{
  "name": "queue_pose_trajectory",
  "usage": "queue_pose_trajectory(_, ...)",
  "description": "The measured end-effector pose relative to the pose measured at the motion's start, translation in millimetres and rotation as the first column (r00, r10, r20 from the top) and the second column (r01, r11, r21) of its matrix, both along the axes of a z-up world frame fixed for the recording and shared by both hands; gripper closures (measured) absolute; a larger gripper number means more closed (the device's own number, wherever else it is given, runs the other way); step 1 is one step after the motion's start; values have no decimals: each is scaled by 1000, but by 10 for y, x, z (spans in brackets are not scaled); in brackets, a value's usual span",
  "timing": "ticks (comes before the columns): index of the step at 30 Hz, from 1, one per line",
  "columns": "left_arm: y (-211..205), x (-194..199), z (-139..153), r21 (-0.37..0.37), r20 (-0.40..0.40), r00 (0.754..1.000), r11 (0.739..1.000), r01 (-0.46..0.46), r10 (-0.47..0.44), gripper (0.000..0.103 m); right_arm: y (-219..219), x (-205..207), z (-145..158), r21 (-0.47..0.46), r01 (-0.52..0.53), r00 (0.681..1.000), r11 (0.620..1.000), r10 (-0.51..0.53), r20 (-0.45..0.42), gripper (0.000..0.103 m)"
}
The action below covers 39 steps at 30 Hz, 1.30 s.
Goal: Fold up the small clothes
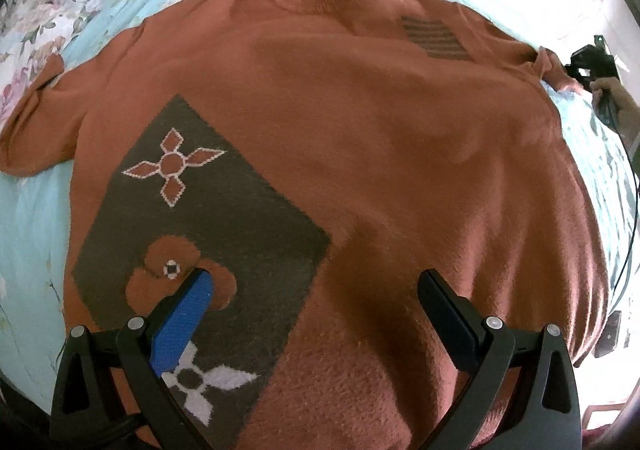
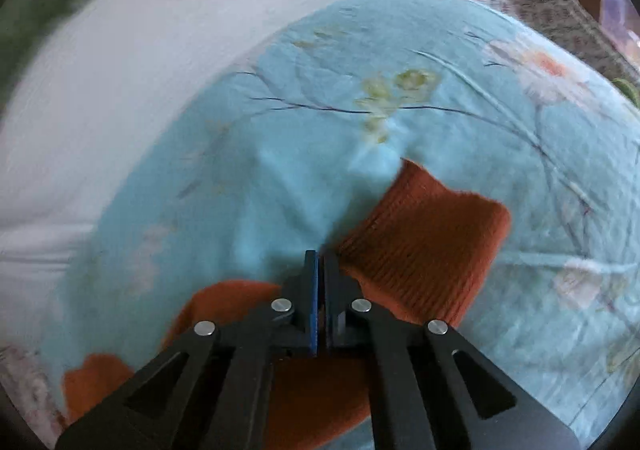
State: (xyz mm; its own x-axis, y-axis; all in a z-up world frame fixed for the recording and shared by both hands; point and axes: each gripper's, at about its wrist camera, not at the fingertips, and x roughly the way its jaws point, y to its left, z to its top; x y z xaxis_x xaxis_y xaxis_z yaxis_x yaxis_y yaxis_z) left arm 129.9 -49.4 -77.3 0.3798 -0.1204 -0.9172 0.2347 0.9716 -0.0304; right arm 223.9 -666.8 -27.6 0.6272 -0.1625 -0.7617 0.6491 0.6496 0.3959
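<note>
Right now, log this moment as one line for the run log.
left gripper: open, above sweater | right gripper: shut at sleeve cuff | surface: blue bedspread | fold: not started

2 close downward wrist views, shared sweater (image 1: 360, 130)

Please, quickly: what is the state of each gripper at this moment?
Left gripper: open, above the sweater, holding nothing.
Right gripper: shut beside the sweater's sleeve cuff; whether it pinches the fabric cannot be told.

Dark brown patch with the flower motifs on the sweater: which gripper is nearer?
Left. The left gripper hangs open right over the dark patch; the right gripper is at the sweater sleeve cuff, far across.
</note>
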Motion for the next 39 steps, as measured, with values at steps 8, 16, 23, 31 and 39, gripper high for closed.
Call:
queue_pose_trajectory(8, 115, -143, 99, -46, 21, 1000, 999, -14, 15, 1, 1150, 353, 449, 1, -297, 940, 955, 293, 178, 101)
queue_pose_trajectory(16, 372, -270, 176, -110, 30, 997, 992, -66, 69, 1, 2827, 796, 562, 19, -634, 748, 773, 608, 268, 101)
queue_pose_trajectory(23, 711, -281, 187, -188, 8, 988, 971, -148, 152, 1, 4010, 748, 215, 90, -811, 576, 578, 760, 301, 101)
queue_pose_trajectory(31, 987, -93, 181, -262, 3, 977, 943, -206, 215, 1, 4600, 627, -336, 196, -884, 464, 425, 852, 242, 100)
queue_pose_trajectory(39, 951, 669, 330, -386, 34, 982, 909, -157, 184, 1, 4367, 287, -240, 184, -859, 511, 478, 821, 253, 94)
